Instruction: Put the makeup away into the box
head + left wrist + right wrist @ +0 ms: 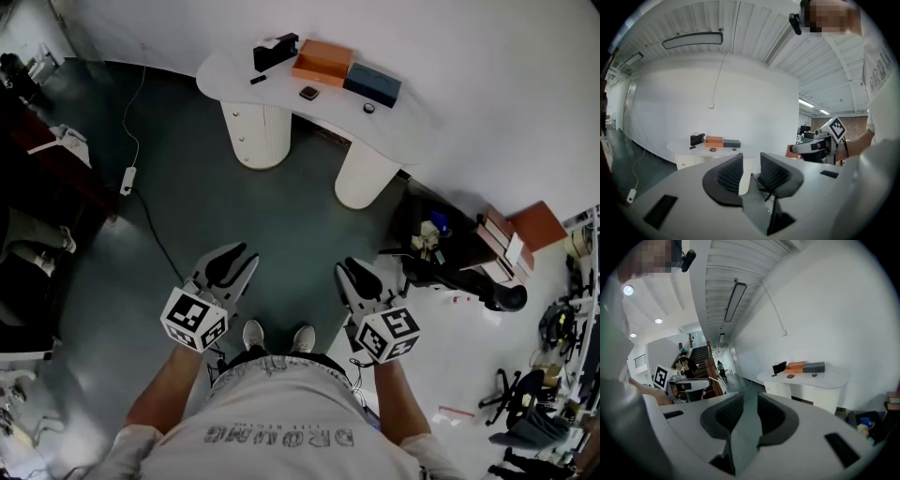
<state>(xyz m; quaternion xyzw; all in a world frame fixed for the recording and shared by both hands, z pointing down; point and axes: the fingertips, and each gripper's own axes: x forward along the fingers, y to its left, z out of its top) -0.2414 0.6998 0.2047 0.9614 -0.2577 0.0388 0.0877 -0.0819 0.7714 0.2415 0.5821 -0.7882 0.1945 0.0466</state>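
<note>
Dark grey-green floor (281,216) meets a white wall (487,56). The head view looks steeply down on a person standing well back from the work area.

- 9 o'clock side of the floor: a white cable (141,103) runs down to a white power strip (127,178).
- 12 o'clock from the person: a curved white tabletop (225,70) on two round pedestals (262,136).
- On the tabletop, left to right:
  - black case (275,52)
  - short dark stick (258,80), at 7 o'clock of the case
  - orange box (322,62), lid down
  - small square dark piece (308,93), at 6 o'clock of the orange box, near it but apart
  - grey-blue box (372,83), on the orange box's right side; I cannot tell whether they touch or sit just beside each other
  - small round dark piece (368,108), at 6 o'clock of the grey-blue box
- The three small pieces lie on bare tabletop, outside both boxes. They are too small to identify further.
- Left tongs (242,261): over the floor, pointing toward 1 o'clock. They are released, the pads apart. In the left gripper view only a pedestal shows through the gap, and nothing is held.
- White shoes (253,335) show between the two tongs.
- Right tongs (352,272): over the floor, pointing toward 11 o'clock. They are released with a narrower gap. Only floor shows through it, so they are empty.
- Both tongs are well apart from the tabletop.
- 3 o'clock side: a dark rack (450,262) of clutter, with stacked books (502,239) on it.
</note>
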